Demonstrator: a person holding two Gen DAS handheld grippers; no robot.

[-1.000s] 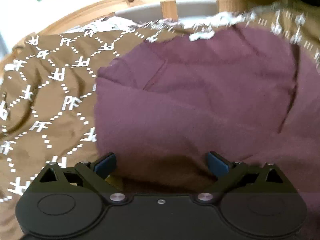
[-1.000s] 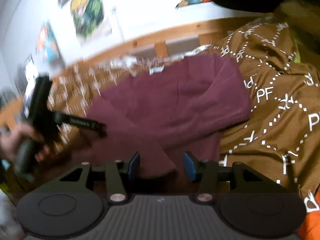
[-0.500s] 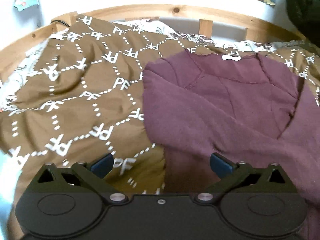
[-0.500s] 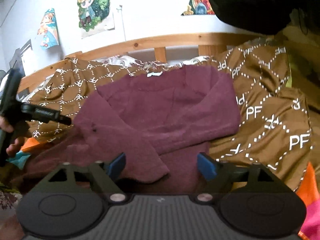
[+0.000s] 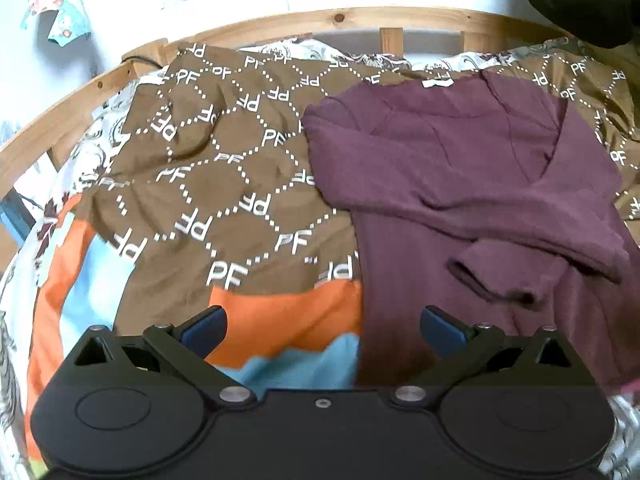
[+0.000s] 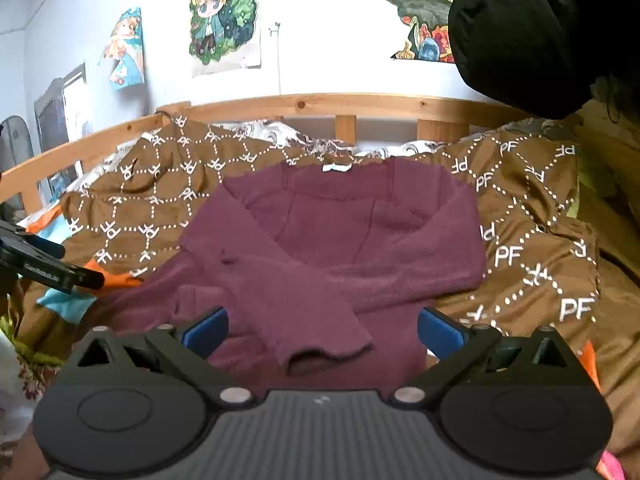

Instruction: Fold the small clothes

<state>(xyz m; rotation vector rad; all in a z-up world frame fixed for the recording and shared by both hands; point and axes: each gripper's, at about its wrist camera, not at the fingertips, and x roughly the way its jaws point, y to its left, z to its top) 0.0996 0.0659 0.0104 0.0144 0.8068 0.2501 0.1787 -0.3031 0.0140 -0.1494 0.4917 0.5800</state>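
Both jaws wide, nothing gripped — right gripper (image 6: 322, 330) has just been opening, only a loose sleeve cuff (image 6: 328, 354) lying below its gap. Left gripper (image 5: 323, 330) hovers apart. Maroon sweater (image 6: 340, 232) at 12 o'clock on brown blanket (image 6: 532, 240), sleeves crossed. Sleeve step looks done — next, grasp hem, fold upward.

brown blanket (image 6: 532, 216), wall posters (image 6: 224, 16)

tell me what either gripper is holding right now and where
Nothing. Both the left gripper and the right gripper stand open above the maroon sweater, the right having just opened.
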